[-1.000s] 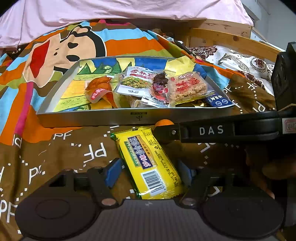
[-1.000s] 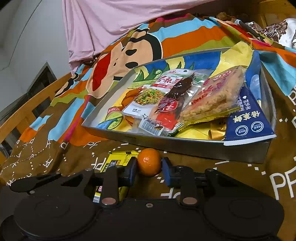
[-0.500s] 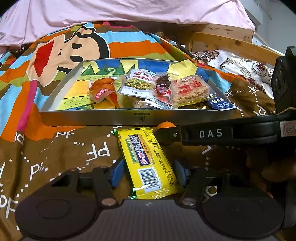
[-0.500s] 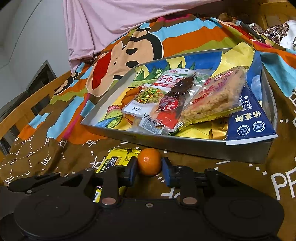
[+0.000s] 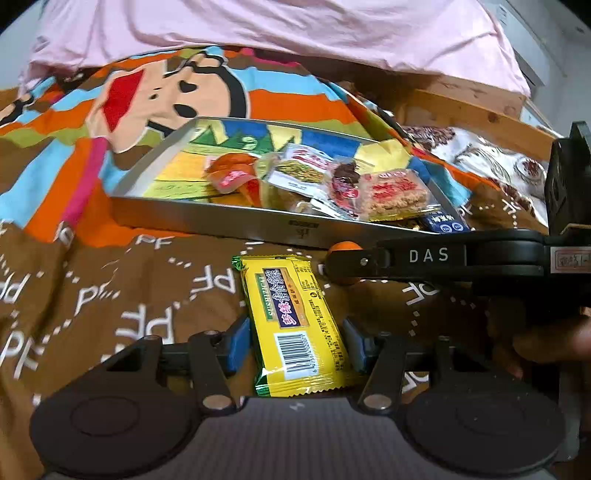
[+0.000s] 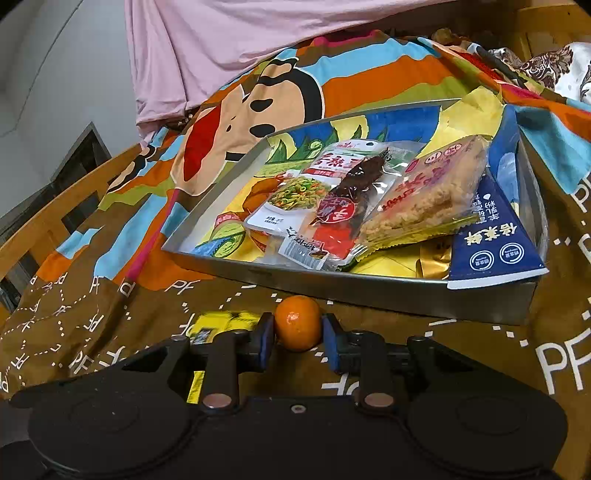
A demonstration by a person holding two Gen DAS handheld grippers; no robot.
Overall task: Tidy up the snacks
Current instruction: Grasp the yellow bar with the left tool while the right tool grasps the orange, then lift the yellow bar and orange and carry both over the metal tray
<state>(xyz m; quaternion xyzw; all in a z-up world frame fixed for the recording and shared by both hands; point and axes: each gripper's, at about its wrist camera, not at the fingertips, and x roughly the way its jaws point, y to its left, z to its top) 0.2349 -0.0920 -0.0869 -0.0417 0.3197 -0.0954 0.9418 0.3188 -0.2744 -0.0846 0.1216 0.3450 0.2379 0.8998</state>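
Observation:
A yellow snack packet (image 5: 295, 321) lies on the brown bedspread, just in front of a metal tray (image 5: 229, 221). My left gripper (image 5: 297, 343) straddles its near half. The jaws are closing, and the blue pads (image 5: 238, 341) stand right at the packet's long edges, with a sliver of gap on the left. My right gripper (image 6: 297, 332) is shut on a small orange (image 6: 297, 323) that rests on the bedspread before the tray (image 6: 369, 288). From the left wrist view, that gripper's black finger (image 5: 424, 256) crosses from the right, with the orange (image 5: 343, 246) at its tip.
Several snack packets lie in the tray, among them a rice cracker (image 6: 424, 199) and a blue pack (image 6: 491, 240) that overhangs the near right corner. A pink blanket (image 5: 277, 33) is heaped behind. Wooden bed rails (image 6: 48, 221) run along both sides. A person's hand (image 5: 546, 343) holds the right gripper.
My left gripper's jaws have narrowed around the yellow packet, and its view has rolled so the tray now slants. The right gripper and the orange have not moved.

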